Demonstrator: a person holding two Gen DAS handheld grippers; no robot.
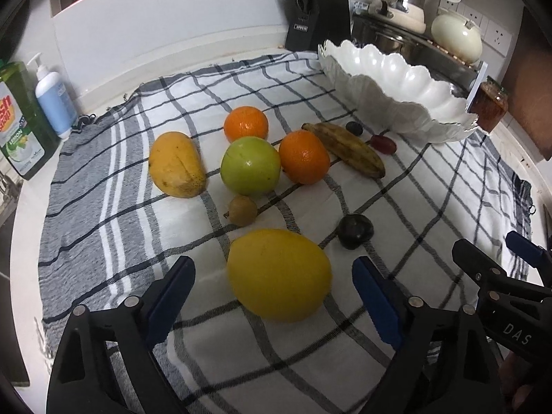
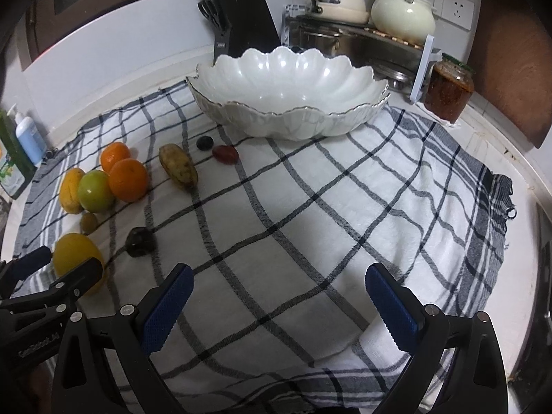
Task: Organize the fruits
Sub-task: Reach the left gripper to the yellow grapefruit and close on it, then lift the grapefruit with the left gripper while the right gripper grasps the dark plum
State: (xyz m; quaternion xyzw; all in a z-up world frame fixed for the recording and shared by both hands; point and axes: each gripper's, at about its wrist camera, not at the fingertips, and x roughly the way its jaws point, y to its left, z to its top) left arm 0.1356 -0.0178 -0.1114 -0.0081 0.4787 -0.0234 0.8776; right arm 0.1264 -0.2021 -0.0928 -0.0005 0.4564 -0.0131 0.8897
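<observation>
A big yellow lemon (image 1: 279,272) lies on the checked cloth (image 1: 103,179) between the fingers of my left gripper (image 1: 274,265), which is open; gaps show on both sides of the fruit. Behind it lie a small brown fruit (image 1: 243,210), a green apple (image 1: 250,165), a mango (image 1: 176,164), two oranges (image 1: 303,156), a spotted banana (image 1: 348,148), a dark plum (image 1: 355,232) and two grapes (image 1: 383,142). The white scalloped bowl (image 2: 286,120) stands empty at the back. My right gripper (image 2: 279,270) hangs open over bare cloth, right of the lemon (image 2: 74,252).
A knife block (image 1: 315,13) and a rack with pots (image 2: 345,34) stand behind the bowl. A jar of red preserve (image 2: 448,91) sits at the bowl's right. Soap bottles (image 1: 51,100) stand at the cloth's left edge.
</observation>
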